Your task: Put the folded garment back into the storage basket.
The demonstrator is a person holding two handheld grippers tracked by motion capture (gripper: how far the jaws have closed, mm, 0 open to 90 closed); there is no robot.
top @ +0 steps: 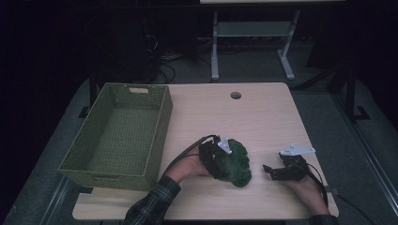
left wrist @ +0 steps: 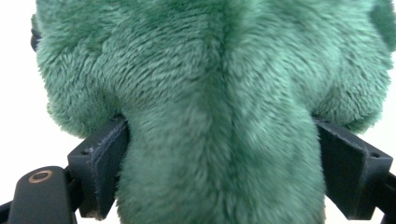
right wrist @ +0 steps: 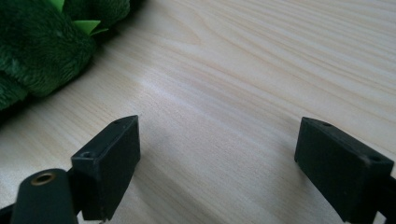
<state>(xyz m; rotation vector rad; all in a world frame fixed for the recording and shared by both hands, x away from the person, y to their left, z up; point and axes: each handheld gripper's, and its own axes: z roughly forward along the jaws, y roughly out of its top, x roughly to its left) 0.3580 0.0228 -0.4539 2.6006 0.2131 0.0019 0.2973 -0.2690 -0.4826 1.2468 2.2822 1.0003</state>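
Lower centre of the high view: left gripper [top: 220,161] fingers [left wrist: 100,163] clamp the green plush toy [top: 236,164]. Right gripper [top: 271,171] fingers gape empty over bare counter [top: 263,117], near its lower-right edge. Basket [top: 159,131] lines the left edge.

1 plush toy [top: 236,165], 1 basket [top: 157,132], 2 grippers

Dark green plush toy [top: 234,164], olive woven basket [top: 119,131], pale wood-grain table [top: 263,117].

No text, label, brand, number or sign can be read anywhere in these pictures, on any of the things or surfaces shown.
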